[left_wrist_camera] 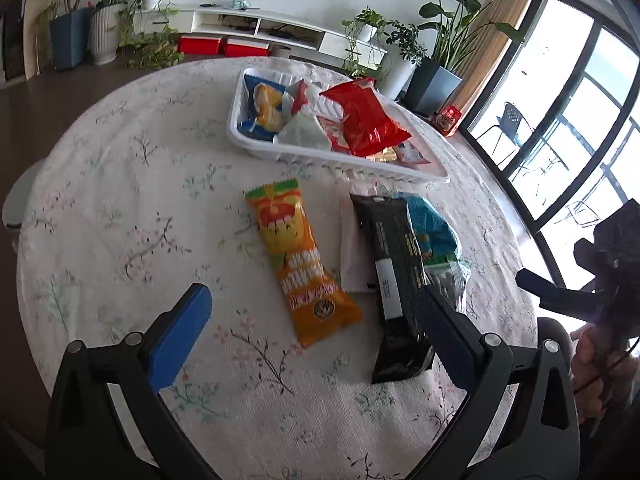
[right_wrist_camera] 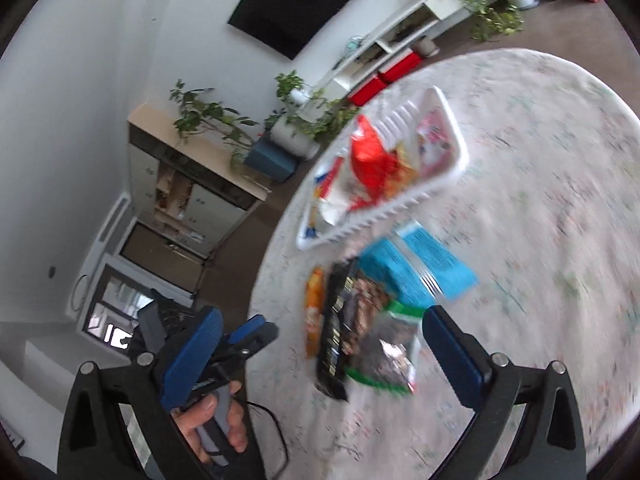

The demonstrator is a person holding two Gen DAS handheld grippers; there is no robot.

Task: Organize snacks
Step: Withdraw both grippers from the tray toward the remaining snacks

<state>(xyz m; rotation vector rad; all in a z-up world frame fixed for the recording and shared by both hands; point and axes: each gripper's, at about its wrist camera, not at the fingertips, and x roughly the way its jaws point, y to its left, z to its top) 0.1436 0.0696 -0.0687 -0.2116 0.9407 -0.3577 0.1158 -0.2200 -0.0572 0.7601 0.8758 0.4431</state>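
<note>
Both tools, left tool (left_wrist_camera: 316,332) and right tool (right_wrist_camera: 320,344), gape empty over the table (left_wrist_camera: 120,200); loose orange packet (left_wrist_camera: 298,256) and black packet (left_wrist_camera: 394,272) lie just beside the white basket (left_wrist_camera: 340,168), awaiting sorting.

A round floral-clothed table (left_wrist_camera: 120,208) carries a white basket (left_wrist_camera: 256,148), an orange packet (left_wrist_camera: 296,256) and a black packet (left_wrist_camera: 396,280).

No legible text — perhaps blurred white lettering on the orange snack packet (left_wrist_camera: 302,258).
</note>
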